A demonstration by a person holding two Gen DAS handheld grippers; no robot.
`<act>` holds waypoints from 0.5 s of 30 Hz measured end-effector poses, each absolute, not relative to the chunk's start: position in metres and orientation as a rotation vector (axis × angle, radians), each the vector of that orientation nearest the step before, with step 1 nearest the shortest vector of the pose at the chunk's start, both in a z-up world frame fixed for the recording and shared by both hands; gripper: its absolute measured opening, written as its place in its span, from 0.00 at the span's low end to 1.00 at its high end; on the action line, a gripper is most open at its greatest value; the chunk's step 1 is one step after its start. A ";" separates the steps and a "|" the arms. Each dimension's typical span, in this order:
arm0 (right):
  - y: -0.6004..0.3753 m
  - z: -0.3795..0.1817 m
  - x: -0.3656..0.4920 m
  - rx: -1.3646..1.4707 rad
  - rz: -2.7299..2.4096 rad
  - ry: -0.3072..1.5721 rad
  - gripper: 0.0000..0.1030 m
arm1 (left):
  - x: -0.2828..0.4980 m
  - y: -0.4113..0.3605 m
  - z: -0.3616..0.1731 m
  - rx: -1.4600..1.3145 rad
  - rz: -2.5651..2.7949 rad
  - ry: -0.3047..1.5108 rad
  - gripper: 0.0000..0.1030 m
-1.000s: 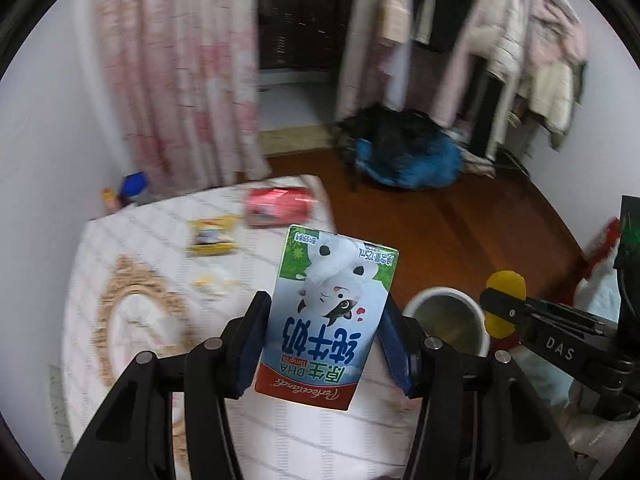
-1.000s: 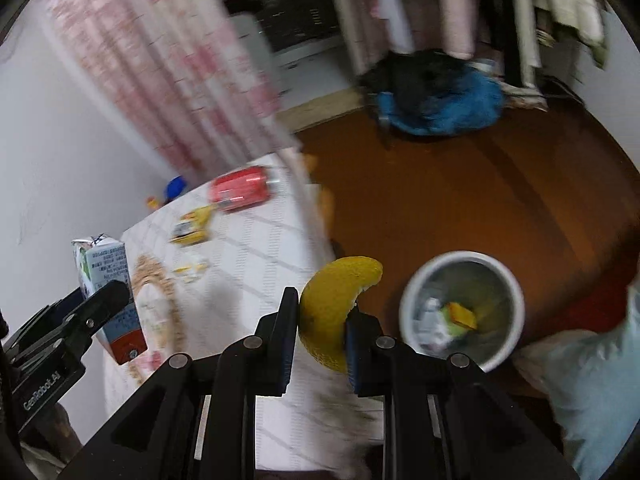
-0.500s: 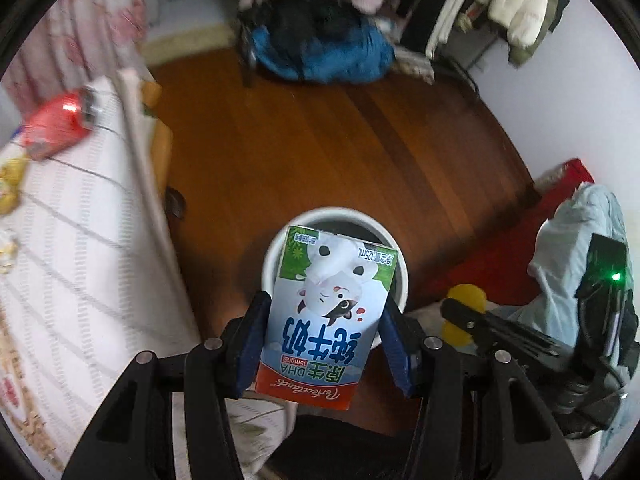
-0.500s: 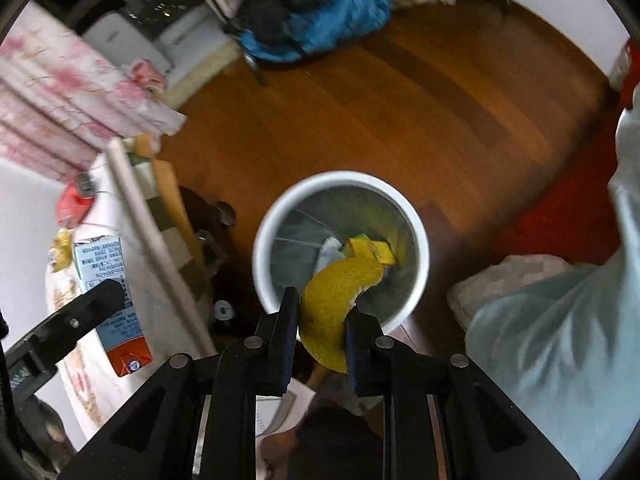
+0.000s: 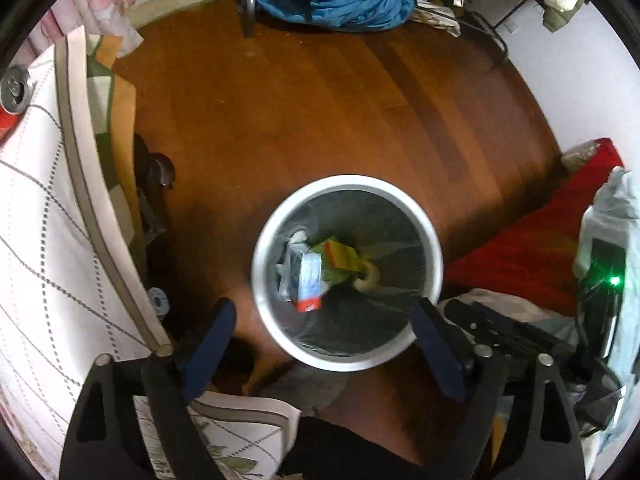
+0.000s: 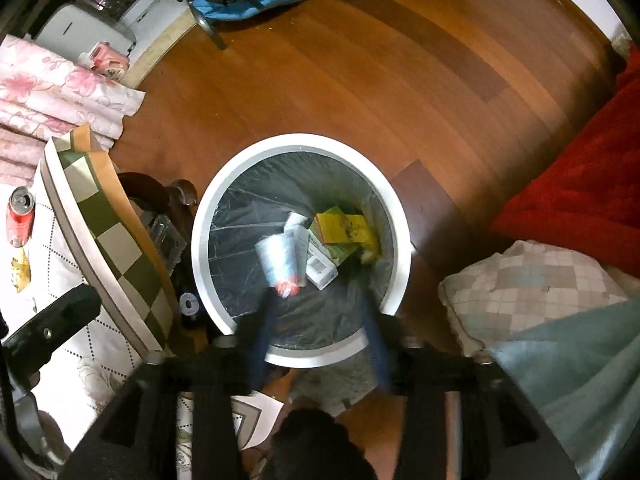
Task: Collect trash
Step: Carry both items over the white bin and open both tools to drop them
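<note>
A white-rimmed bin (image 5: 347,179) with a dark liner stands on the wood floor right below both grippers. In the left wrist view my left gripper (image 5: 323,309) is open wide over it, and the blue-and-white milk carton (image 5: 310,280) lies inside beside a piece of yellow peel (image 5: 370,276). In the right wrist view my right gripper (image 6: 318,318) is open and blurred over the bin rim (image 6: 300,139). The carton (image 6: 280,264) shows blurred there, with the peel (image 6: 370,255) against the wall by a yellow-green box (image 6: 340,230).
A table under a white checked cloth (image 5: 32,240) stands left of the bin, with a red can (image 6: 19,220) and a yellow wrapper (image 6: 20,270) on it. A red blanket (image 5: 532,248) and a checked cushion (image 6: 532,296) lie to the right. A blue bag (image 5: 332,0) lies far across the floor.
Both grippers swung from the table to above the bin and opened. The milk carton left my left gripper and the yellow peel left my right; both are in the bin.
</note>
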State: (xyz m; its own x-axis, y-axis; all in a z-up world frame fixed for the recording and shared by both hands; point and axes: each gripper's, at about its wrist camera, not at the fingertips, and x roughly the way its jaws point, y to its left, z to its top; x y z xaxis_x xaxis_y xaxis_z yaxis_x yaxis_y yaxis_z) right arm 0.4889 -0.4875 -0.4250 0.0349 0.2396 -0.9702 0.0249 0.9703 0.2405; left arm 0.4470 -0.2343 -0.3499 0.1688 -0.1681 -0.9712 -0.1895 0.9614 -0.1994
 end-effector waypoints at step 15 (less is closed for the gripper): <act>-0.474 -0.400 0.467 0.027 0.082 1.504 0.97 | 0.415 -0.223 -0.343 -0.174 0.153 1.360 0.91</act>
